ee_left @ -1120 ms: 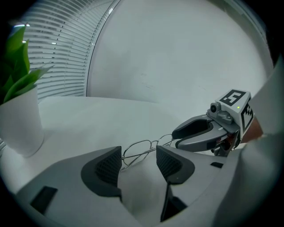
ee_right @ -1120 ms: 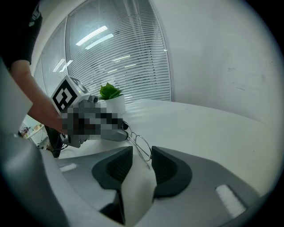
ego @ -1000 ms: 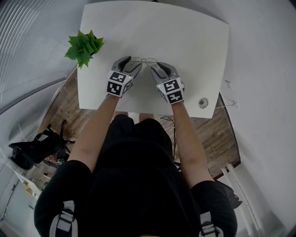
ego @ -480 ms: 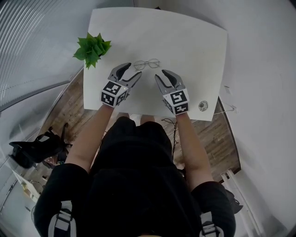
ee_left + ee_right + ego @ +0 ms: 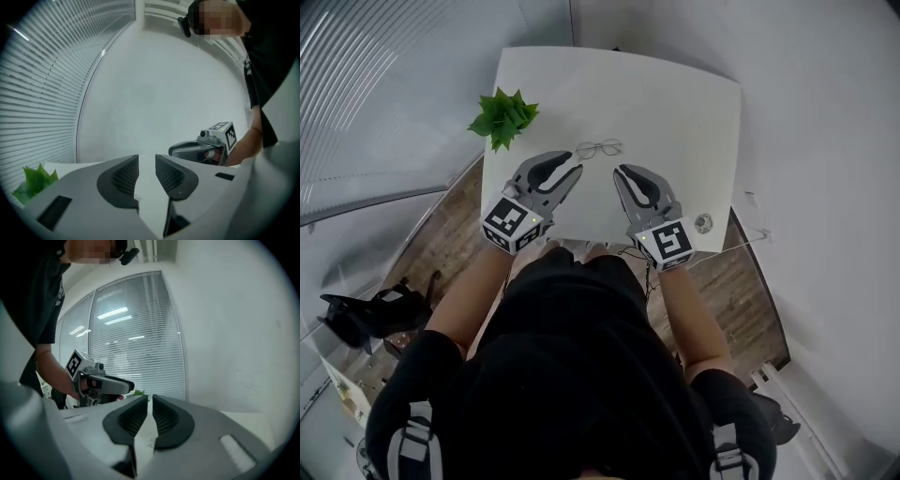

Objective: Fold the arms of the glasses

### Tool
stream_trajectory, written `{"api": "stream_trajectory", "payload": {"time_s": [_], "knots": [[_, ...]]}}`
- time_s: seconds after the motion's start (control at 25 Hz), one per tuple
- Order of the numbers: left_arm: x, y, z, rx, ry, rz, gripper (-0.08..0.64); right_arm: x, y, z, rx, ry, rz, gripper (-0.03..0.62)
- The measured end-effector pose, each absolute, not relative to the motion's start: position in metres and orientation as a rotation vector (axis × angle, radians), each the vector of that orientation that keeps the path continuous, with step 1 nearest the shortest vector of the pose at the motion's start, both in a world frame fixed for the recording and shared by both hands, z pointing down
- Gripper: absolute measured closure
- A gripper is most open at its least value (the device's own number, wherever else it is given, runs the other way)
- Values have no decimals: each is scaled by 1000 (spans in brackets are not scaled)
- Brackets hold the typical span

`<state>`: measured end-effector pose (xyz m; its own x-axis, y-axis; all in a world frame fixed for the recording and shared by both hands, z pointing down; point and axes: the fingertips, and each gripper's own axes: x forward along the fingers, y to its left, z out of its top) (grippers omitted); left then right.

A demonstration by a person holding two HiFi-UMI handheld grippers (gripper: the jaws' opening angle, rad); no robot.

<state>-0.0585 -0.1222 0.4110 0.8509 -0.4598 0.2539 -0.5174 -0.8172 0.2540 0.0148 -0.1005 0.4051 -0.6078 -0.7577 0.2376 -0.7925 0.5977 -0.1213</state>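
Observation:
The thin wire-framed glasses (image 5: 599,148) lie on the white table (image 5: 675,112), near its middle. They are too small here to tell how the arms lie. Both grippers hang raised above the table's near edge, apart from the glasses. My left gripper (image 5: 565,165) is on the near left of them and my right gripper (image 5: 630,173) on the near right. In the left gripper view the left gripper (image 5: 146,157) is closing on nothing, with a clear gap left. In the right gripper view the right gripper (image 5: 150,397) is closing too, down to a narrow slit with nothing in it.
A small green plant (image 5: 504,117) stands at the table's left edge, also in the left gripper view as the plant (image 5: 35,180). A small round object (image 5: 703,223) lies at the near right corner. Slatted blinds (image 5: 136,333) and a white wall surround the table.
Both grippers have lifted up off the table and drawn back from the glasses toward the person. Their jaws have narrowed. The glasses stay on the table.

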Motion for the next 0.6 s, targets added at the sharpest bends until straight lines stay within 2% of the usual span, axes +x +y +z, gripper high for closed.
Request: {"api": "stream_trajectory", "payload": {"time_s": [0.12, 0.32, 0.6], "knots": [[-56, -115, 370, 2754, -709, 172, 486, 6, -94, 364, 1310, -2686, 201, 579], [-56, -104, 317, 2835, -696, 124, 549, -1, -81, 305, 1361, -2759, 140, 581], [-57, -101, 275, 2935, -749, 120, 551, 5, -77, 268, 1411, -2778, 137, 583]]}}
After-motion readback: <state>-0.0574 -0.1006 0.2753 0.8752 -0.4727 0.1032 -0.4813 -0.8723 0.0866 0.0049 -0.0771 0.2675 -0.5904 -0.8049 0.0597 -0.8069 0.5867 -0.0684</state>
